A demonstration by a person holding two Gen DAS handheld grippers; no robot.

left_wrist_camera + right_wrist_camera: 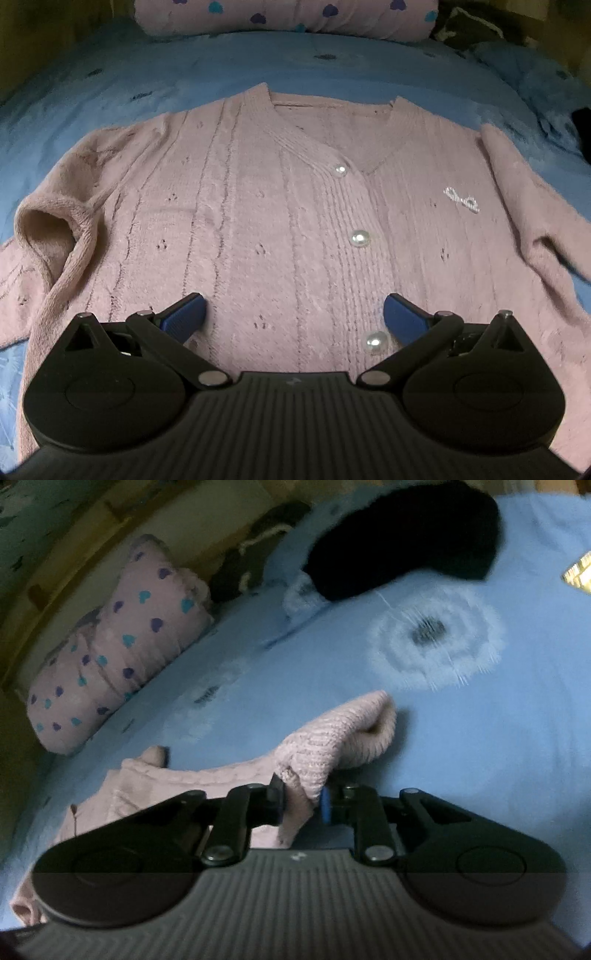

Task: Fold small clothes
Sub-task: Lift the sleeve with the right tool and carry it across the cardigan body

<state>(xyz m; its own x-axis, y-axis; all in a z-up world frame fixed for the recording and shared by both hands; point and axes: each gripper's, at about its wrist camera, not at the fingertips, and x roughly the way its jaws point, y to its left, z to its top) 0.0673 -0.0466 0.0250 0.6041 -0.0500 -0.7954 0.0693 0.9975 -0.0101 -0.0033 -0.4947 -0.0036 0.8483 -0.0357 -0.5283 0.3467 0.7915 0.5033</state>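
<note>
A pink knit cardigan [258,206] with pearl buttons lies face up, spread flat on the blue bed cover [110,85]. Its left sleeve [55,236] is bent back over the body edge. My left gripper [294,314] is open and empty, hovering over the cardigan's lower front near the button band. My right gripper [303,801] is shut on the ribbed cuff of the cardigan's other sleeve [332,738] and holds it lifted a little off the cover. The rest of the cardigan [147,786] trails to the left in the right wrist view.
A pink rolled blanket with heart prints [288,16] lies at the head of the bed; it also shows in the right wrist view [118,646]. A black garment [402,539] lies on the cover beyond the sleeve. A wooden bed frame [74,554] borders the far side.
</note>
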